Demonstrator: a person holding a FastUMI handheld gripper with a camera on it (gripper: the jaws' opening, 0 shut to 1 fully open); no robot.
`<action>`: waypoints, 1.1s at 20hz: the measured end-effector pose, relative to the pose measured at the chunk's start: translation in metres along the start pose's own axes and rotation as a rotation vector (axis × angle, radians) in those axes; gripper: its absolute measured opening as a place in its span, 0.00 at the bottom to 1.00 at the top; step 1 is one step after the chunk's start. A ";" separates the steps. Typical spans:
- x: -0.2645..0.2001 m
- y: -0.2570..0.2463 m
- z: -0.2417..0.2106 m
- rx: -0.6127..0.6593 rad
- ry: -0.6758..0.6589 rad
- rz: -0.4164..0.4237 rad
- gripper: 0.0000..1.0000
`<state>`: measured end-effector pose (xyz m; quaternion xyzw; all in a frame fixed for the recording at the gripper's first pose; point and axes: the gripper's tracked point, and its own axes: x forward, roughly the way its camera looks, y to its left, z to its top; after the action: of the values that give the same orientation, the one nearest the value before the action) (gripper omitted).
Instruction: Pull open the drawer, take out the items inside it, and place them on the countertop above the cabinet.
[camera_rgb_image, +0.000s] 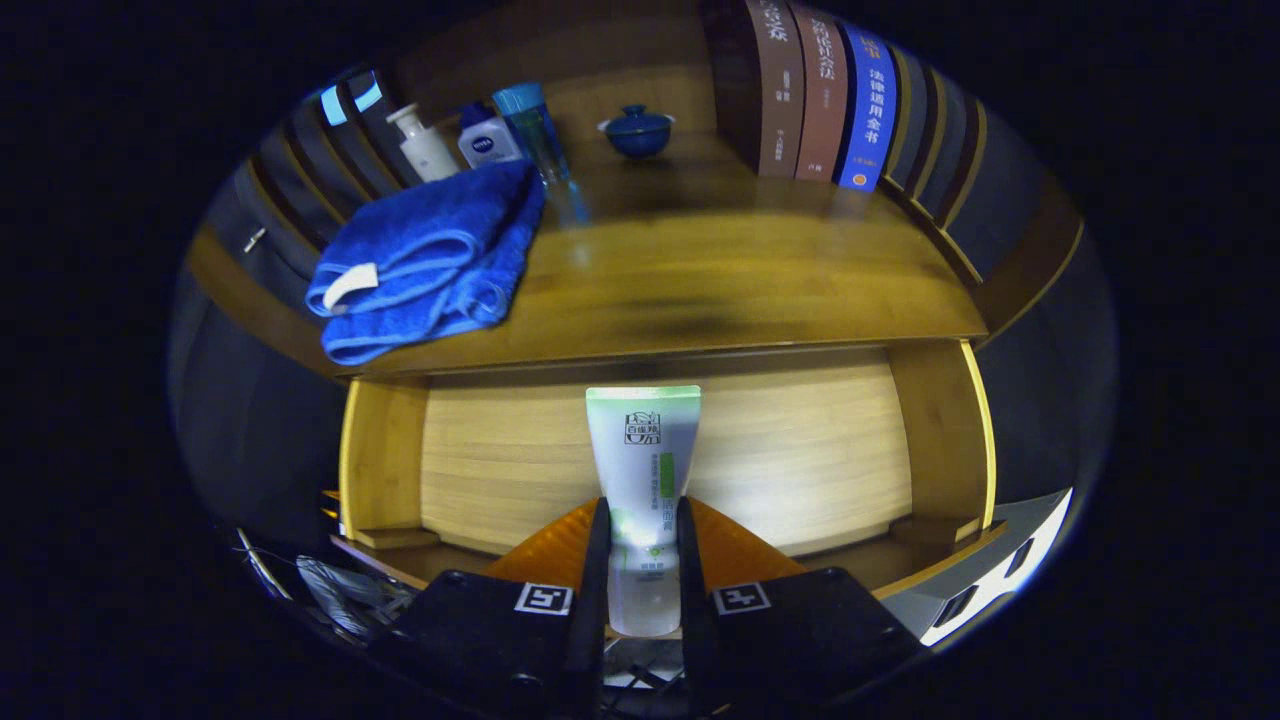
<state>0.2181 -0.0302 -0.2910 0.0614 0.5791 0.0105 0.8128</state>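
A wooden cabinet (930, 420) with a glossy countertop (700, 270) stands ahead of the gripper, its drawer (660, 450) pulled open below the top.

The gripper (642, 530) is closed narrow on a white tube (642, 470) with a green band at its upper end; both fingers press its lower part from either side. The tube stands upright between the fingers, its top end rising ahead of them in front of the pale wooden back panel of the drawer, just under the countertop's front edge.

Beyond and above the tube, the countertop holds several things. Up and to the left of the fingers lies a folded blue towel (430, 260), hanging slightly over the front edge. Just behind the towel stand a white pump bottle (422, 143), a small white and blue bottle (485, 140) and a clear blue-capped bottle (535, 135), close together. Farther back, nearly straight ahead, sits a small blue lidded bowl (638, 130). To the right of it a row of books (830, 100) stands upright against the back, spines facing the gripper.
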 end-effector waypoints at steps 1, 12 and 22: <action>-0.006 0.004 0.011 -0.003 -0.010 0.009 0.36; 0.021 0.010 0.135 0.048 -0.028 -0.028 0.36; 0.068 0.009 0.154 0.023 0.041 -0.054 0.37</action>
<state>0.3859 -0.0288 -0.3043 0.0548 0.5972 -0.0168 0.8001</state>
